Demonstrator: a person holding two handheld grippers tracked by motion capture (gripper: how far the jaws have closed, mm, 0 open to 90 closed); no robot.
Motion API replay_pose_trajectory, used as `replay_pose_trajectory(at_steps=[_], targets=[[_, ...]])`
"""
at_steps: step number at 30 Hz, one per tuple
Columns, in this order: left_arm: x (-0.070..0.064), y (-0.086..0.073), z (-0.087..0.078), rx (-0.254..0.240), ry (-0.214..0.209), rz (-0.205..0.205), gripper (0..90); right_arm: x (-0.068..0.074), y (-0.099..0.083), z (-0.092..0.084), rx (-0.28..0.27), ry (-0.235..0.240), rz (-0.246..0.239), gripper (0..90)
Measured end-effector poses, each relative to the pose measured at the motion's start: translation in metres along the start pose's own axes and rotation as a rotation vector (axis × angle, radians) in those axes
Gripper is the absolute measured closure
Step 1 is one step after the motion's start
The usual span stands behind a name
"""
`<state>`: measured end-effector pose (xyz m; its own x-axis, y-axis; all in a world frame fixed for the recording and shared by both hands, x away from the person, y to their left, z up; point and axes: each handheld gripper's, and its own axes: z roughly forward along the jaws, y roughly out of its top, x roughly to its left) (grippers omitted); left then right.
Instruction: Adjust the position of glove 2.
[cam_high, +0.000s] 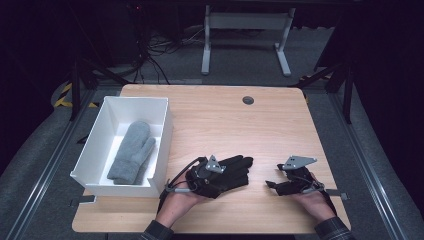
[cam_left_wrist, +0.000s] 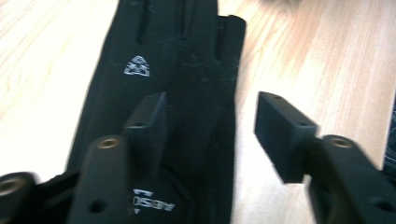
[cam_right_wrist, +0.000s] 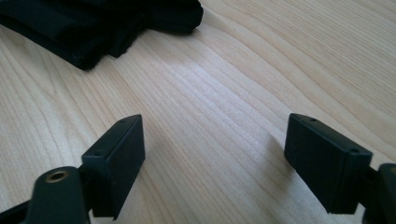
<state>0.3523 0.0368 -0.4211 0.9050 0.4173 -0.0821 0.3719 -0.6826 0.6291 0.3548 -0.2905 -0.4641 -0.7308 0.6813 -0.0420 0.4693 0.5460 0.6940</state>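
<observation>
A black glove (cam_high: 236, 171) lies flat on the wooden table (cam_high: 250, 125), fingers pointing right. My left gripper (cam_high: 226, 176) hovers over its cuff end. In the left gripper view the left gripper (cam_left_wrist: 212, 126) stands open just above the glove (cam_left_wrist: 159, 70), which bears a small white logo; one jaw is over the fabric, the other over bare wood, and the pads press on nothing. My right gripper (cam_high: 272, 186) rests low to the right of the glove. In the right gripper view the right gripper (cam_right_wrist: 215, 154) is open over bare wood, with the glove (cam_right_wrist: 93, 28) at the top left.
A white box (cam_high: 135, 100) stands at the table's left side with a grey mitten (cam_high: 131, 152) lying inside. A round cable grommet (cam_high: 248, 100) sits near the far edge. Beyond the table are a white desk frame and cables on the floor.
</observation>
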Motion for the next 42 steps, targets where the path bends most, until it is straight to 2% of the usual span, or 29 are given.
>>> replay_pose_trajectory(at_steps=[6, 12, 20, 22, 30, 35, 38, 39, 42], targets=[[0.011, 0.008, 0.008, 0.018, -0.005, 0.056, 24.2, -0.001, -0.003, 0.002, -0.019, 0.004, 0.009, 15.7], [0.021, 0.012, 0.018, 0.032, 0.001, 0.080, 16.2, -0.001, -0.004, 0.002, -0.032, 0.004, 0.007, 15.3], [0.030, 0.012, 0.031, 0.071, 0.031, 0.089, 15.6, 0.000, -0.004, 0.003, -0.039, 0.007, 0.006, 15.2], [0.032, 0.011, 0.034, 0.068, 0.020, 0.076, 15.3, 0.000, -0.004, 0.003, -0.041, 0.007, 0.006, 15.3], [0.037, 0.008, 0.041, 0.092, -0.006, 0.069, 13.7, 0.001, -0.004, 0.004, -0.044, 0.011, 0.005, 15.3], [0.040, 0.005, 0.043, 0.082, -0.029, 0.046, 13.9, 0.001, -0.004, 0.004, -0.045, 0.011, 0.004, 15.3], [0.039, 0.004, 0.042, 0.083, -0.039, 0.043, 17.0, 0.002, -0.004, 0.004, -0.045, 0.012, 0.003, 15.3], [0.039, 0.004, 0.042, 0.087, -0.061, 0.031, 21.3, 0.002, -0.004, 0.004, -0.046, 0.013, 0.003, 15.3], [0.039, 0.004, 0.040, 0.086, -0.073, 0.042, 31.4, 0.002, -0.004, 0.004, -0.046, 0.014, 0.002, 15.3]])
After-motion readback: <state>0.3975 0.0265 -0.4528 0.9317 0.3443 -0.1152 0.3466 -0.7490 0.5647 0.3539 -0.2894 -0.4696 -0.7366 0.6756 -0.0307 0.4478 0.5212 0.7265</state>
